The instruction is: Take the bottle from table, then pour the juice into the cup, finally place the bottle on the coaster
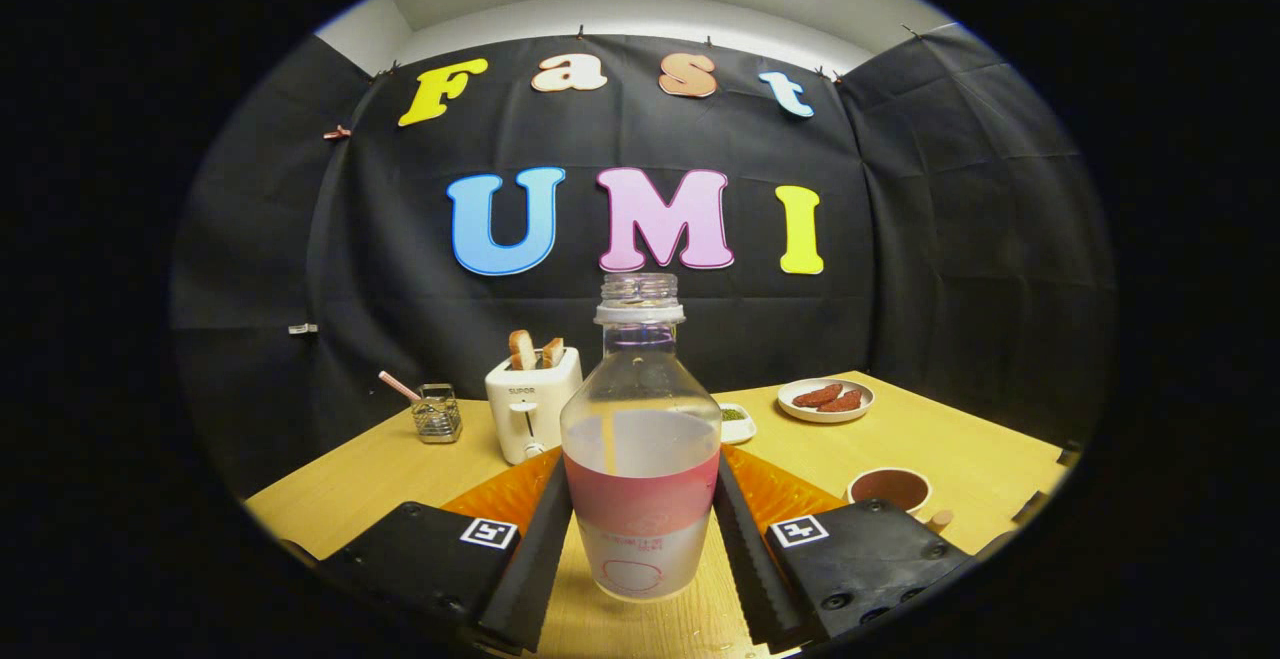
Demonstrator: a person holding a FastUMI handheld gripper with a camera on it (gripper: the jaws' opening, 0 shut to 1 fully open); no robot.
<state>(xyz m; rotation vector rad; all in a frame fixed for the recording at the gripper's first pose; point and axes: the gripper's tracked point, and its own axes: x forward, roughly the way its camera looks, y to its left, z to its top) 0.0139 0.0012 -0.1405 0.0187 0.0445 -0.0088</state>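
Gripping the uncapped bottle [640,449] upright between both fingers of the gripper [640,539] just above the wooden table [960,449], fingers closed against its sides; keeping it level and steady before tilting toward the cup [890,489] just beyond the right finger.

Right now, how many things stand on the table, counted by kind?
Bottles: 1, bottle, uncapped, between the tool fingers, which press on both sides.
Cups: 1, cup.
Toasters: 1, toaster.
Plates and dishes: 2, plate, small dish.
Glass holders: 1, glass holder.
Total: 6.
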